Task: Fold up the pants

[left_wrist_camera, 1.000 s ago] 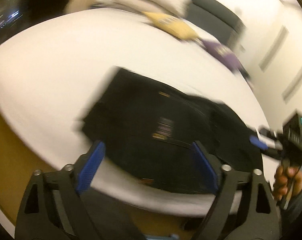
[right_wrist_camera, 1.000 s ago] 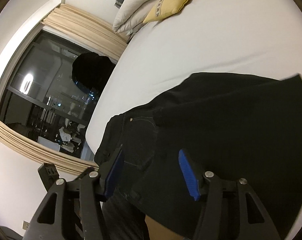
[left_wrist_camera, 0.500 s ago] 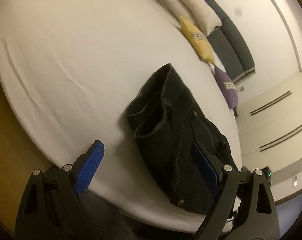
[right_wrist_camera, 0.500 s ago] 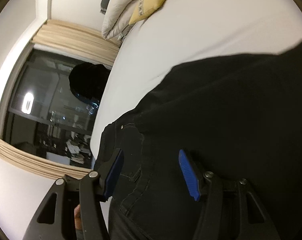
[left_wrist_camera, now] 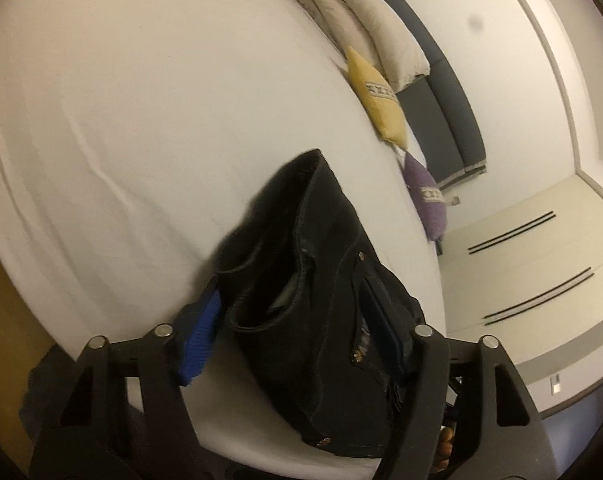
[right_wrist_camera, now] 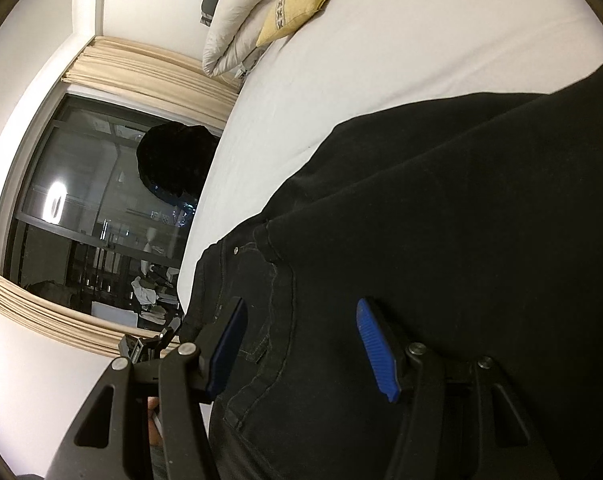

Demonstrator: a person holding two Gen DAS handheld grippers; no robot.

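Black pants (left_wrist_camera: 321,280) lie folded in a bundle on the white bed (left_wrist_camera: 141,120) near its front edge. My left gripper (left_wrist_camera: 289,328) is open, with its blue pads either side of the open waistband end. In the right wrist view the pants (right_wrist_camera: 461,220) fill the lower right, a rivet and pocket seams showing. My right gripper (right_wrist_camera: 301,348) is open just above the pocket area, with nothing between its pads.
White pillows (left_wrist_camera: 365,28), a yellow cushion (left_wrist_camera: 377,100) and a purple cushion (left_wrist_camera: 425,200) lie at the bed's head. A dark headboard (left_wrist_camera: 441,92) runs behind them. A dark window with beige curtains (right_wrist_camera: 101,208) is beside the bed.
My left gripper has swung round and closed in on the waistband end, which now sits between its fingers. My right gripper has stayed over the pocket area, shifting only slightly.
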